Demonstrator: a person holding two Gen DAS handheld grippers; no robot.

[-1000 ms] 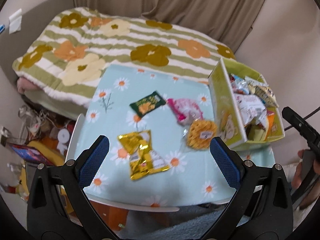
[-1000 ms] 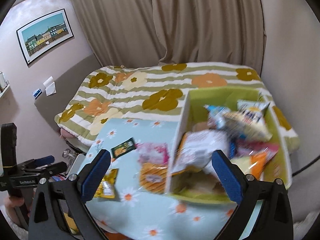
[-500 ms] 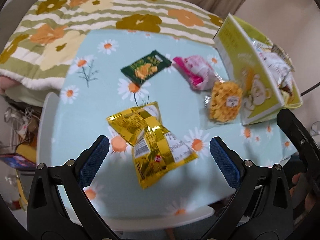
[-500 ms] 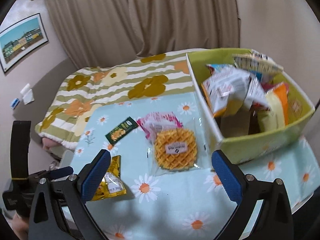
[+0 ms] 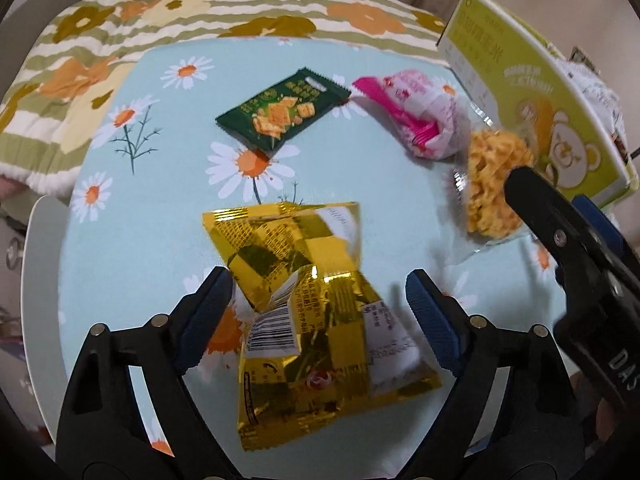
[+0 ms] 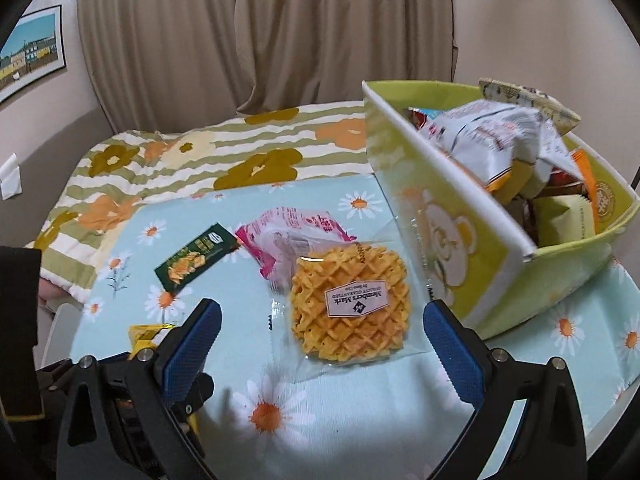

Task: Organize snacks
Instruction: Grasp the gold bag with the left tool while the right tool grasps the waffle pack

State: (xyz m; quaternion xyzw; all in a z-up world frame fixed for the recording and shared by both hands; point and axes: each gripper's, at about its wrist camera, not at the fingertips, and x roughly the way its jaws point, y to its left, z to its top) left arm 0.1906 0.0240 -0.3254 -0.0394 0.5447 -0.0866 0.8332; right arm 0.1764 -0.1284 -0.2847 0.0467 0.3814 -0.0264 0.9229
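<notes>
Two gold foil snack bags point(image 5: 312, 292) lie overlapped on the daisy tablecloth point(image 5: 160, 240). My left gripper point(image 5: 316, 300) straddles them from above. Its jaws are closing, and the right pad still stands clear of the foil. A round waffle in clear wrap point(image 6: 348, 304) lies between the open fingers of my right gripper point(image 6: 320, 314), close above the cloth. Behind the waffle are a pink packet point(image 6: 288, 236) and a dark green cracker packet point(image 6: 196, 260). The lime-green box point(image 6: 452, 240) at the right holds several snack packs.
The right gripper's black arm point(image 5: 560, 248) crosses the right side of the left wrist view, over the waffle point(image 5: 492, 184). A bed with a flowered striped quilt point(image 6: 200, 156) borders the table's far edge. Curtains point(image 6: 280, 40) hang behind it. The table's white rim point(image 5: 40, 240) shows at the left.
Both grippers have come down close to the table. The left jaws have narrowed around the gold bags. The right gripper has swung from the box to the waffle.
</notes>
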